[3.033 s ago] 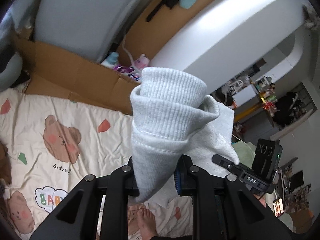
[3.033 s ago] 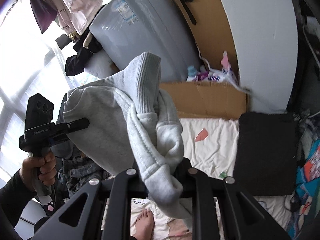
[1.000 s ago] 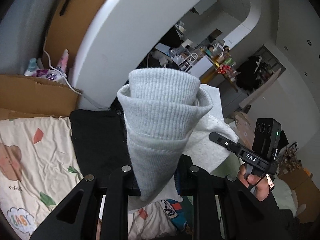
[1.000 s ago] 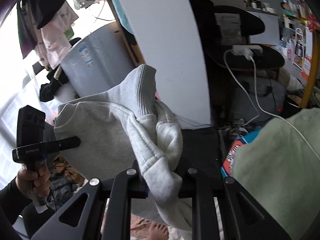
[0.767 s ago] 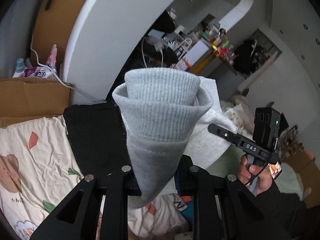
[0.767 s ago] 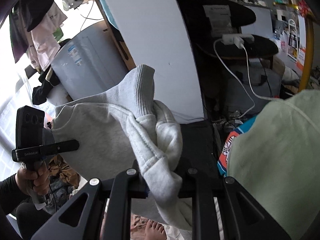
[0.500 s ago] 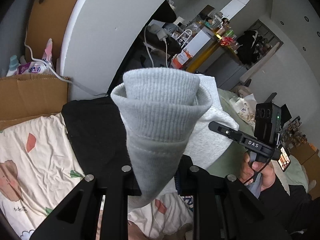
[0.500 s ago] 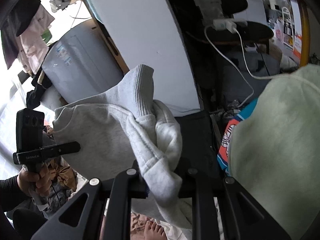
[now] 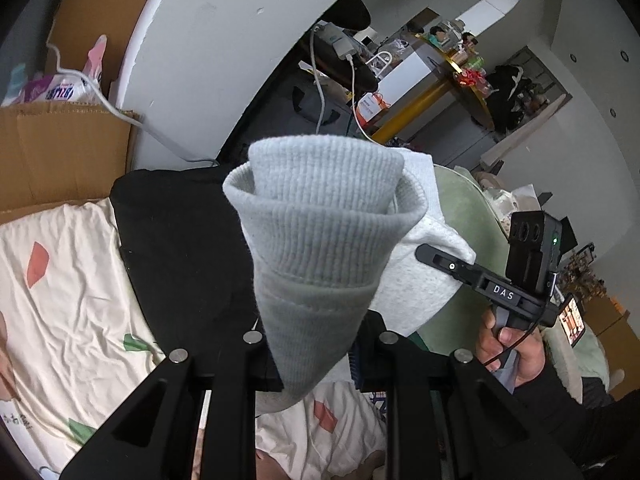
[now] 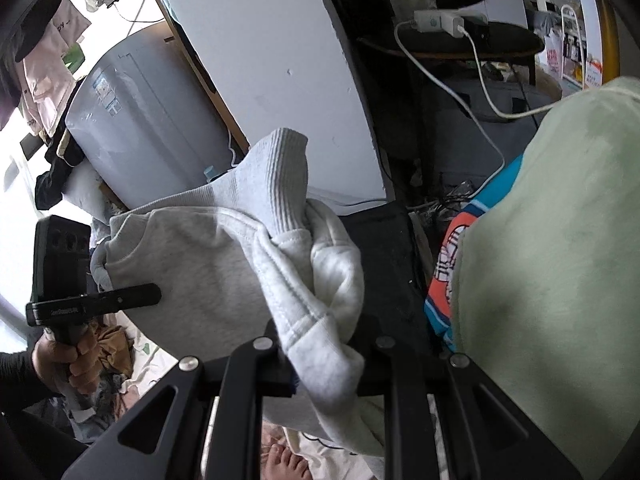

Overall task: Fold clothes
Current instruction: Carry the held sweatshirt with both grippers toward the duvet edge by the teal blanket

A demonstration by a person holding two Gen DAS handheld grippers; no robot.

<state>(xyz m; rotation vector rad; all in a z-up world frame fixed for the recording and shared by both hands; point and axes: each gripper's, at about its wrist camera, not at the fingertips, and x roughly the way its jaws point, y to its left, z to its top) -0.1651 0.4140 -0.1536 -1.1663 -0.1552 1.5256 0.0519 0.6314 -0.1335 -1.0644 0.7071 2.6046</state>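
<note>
Both grippers pinch the grey sweatshirt (image 9: 316, 248) — left gripper (image 9: 316, 354) on the ribbed cuff, right gripper (image 10: 324, 356) on bunched hem — and the bed (image 9: 60, 280) lies at 6 o'clock.

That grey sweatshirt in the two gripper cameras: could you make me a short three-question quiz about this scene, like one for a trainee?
1. True or false: the grey sweatshirt lies flat on the patterned sheet.
2. How many grippers are clamped on it? A) none B) one C) two
3. Fill in: on the sheet, past the sweatshirt, lies a ____ garment.

Key:
1. False. It hangs in the air between the left gripper and the right gripper.
2. C. Each gripper's jaws are shut on a bunched ribbed edge of it.
3. Black.
</note>
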